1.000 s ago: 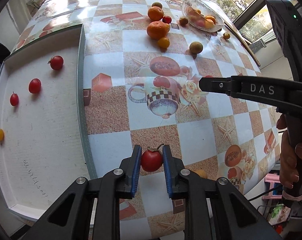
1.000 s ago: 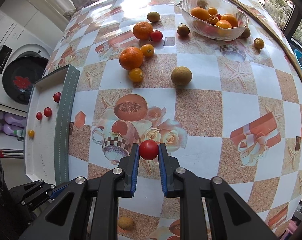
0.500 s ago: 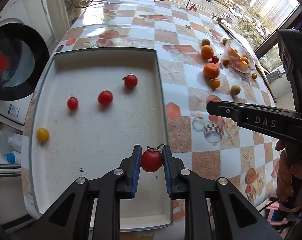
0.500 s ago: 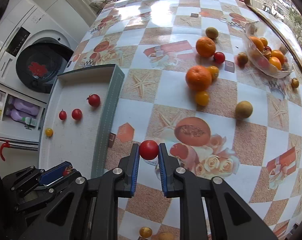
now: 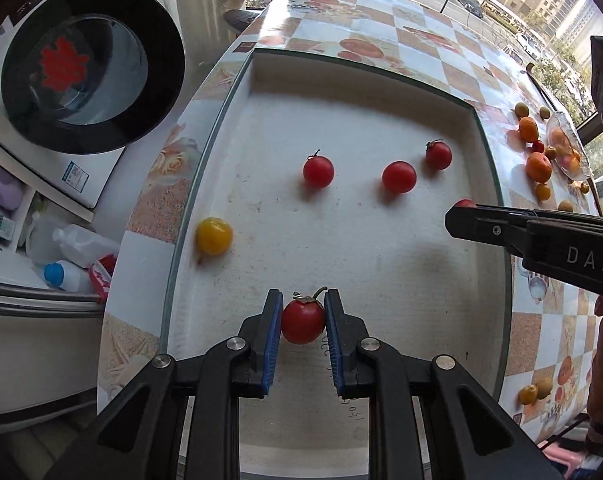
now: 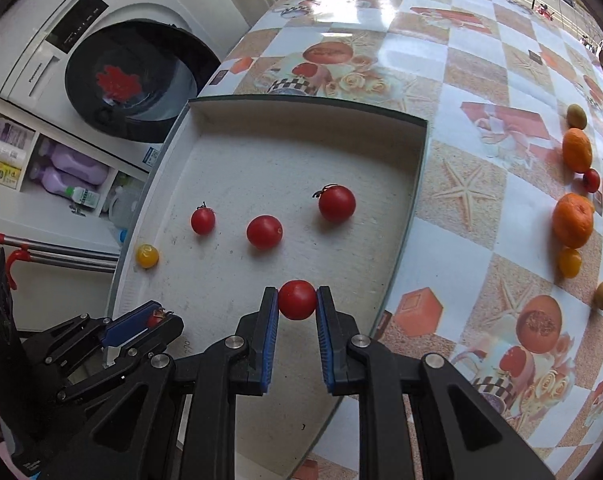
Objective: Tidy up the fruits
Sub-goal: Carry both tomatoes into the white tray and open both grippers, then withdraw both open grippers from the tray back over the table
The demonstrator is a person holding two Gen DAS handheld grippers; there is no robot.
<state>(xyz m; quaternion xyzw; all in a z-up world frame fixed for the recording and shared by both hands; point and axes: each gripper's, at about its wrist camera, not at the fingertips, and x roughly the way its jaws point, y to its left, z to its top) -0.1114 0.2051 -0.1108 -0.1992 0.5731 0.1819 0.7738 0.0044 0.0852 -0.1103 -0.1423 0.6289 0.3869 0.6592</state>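
Tray (image 5: 237, 128) at table (image 6: 481, 92) edge, four tomatoes (image 5: 318, 172) inside (in a loose row), oranges (image 6: 572, 220) right.

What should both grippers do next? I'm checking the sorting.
Probably lower and let go: the left gripper and right gripper each hold a red tomato above the white tray, where three red tomatoes and a yellow one already lie.

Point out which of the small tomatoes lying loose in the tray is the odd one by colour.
The yellow cherry tomato, alone against the white tray's left rim. The other three loose ones, in a row further in, are all red.
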